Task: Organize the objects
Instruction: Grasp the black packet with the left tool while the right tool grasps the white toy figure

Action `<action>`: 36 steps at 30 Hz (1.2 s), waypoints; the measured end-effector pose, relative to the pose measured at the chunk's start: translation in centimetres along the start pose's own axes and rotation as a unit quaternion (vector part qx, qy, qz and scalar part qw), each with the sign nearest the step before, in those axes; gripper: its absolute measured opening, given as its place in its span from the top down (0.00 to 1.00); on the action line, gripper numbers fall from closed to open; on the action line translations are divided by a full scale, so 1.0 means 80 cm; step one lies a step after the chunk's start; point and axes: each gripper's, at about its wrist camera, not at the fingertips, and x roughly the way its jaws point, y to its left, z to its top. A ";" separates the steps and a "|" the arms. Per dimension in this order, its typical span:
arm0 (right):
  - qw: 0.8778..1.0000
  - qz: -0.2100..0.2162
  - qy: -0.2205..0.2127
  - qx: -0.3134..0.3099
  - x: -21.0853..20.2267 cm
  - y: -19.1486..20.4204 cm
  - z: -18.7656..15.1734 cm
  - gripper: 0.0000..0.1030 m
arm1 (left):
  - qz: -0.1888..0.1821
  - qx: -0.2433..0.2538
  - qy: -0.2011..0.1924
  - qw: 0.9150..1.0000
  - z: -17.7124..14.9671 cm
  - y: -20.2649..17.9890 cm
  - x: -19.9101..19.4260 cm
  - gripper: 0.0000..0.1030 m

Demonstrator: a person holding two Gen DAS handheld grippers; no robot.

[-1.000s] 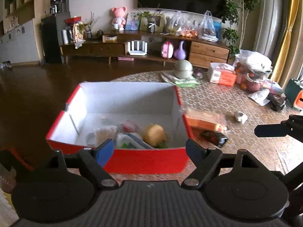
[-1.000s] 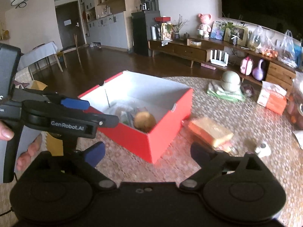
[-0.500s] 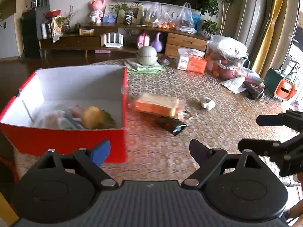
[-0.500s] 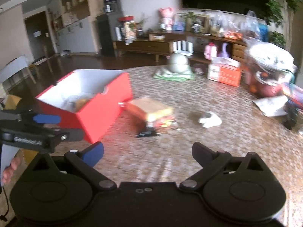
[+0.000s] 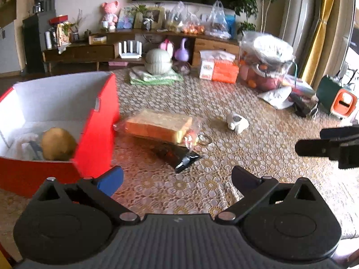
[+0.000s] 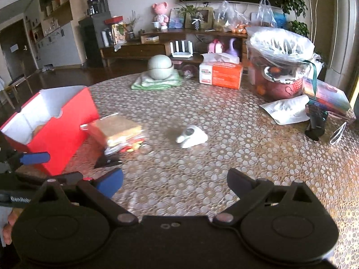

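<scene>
A red box (image 5: 96,130) with white inside stands at the left of the table and holds a yellow-brown round fruit (image 5: 57,143) and pale packets. It shows in the right wrist view (image 6: 67,123) too. Right of it lies a bagged bread loaf (image 5: 159,126) over a black packet (image 5: 179,157); the loaf (image 6: 119,130) also shows in the right wrist view. A small white object (image 5: 236,122) lies further right (image 6: 193,135). My left gripper (image 5: 177,177) is open and empty, short of the packet. My right gripper (image 6: 175,178) is open and empty, short of the white object.
At the table's far side stand stacked green bowls on a cloth (image 5: 158,63), an orange tissue box (image 5: 218,67) and a plastic-covered basket (image 5: 267,62). A white sachet (image 6: 285,109) and a black object (image 6: 316,123) lie at the right. A sideboard (image 5: 89,51) stands beyond.
Both grippers have swung right, away from the red box and towards the bread, packet and white object. Both stay open and empty.
</scene>
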 end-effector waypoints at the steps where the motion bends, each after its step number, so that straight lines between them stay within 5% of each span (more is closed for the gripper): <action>1: 1.000 -0.001 0.003 -0.002 0.007 -0.003 0.002 0.04 | 0.005 0.005 0.001 1.000 0.000 -0.004 0.008 0.00; 25: 0.998 -0.019 0.055 0.004 0.187 -0.034 0.045 0.09 | 0.055 -0.012 0.013 0.998 0.006 -0.006 0.147 0.00; 32: 0.998 -0.018 0.056 0.001 0.202 -0.028 0.046 0.20 | 0.052 -0.013 0.001 0.999 0.004 -0.004 0.150 0.01; 36: 0.998 -0.024 0.053 -0.007 0.201 -0.024 0.048 0.31 | 0.037 -0.012 0.000 0.999 0.005 -0.004 0.149 0.13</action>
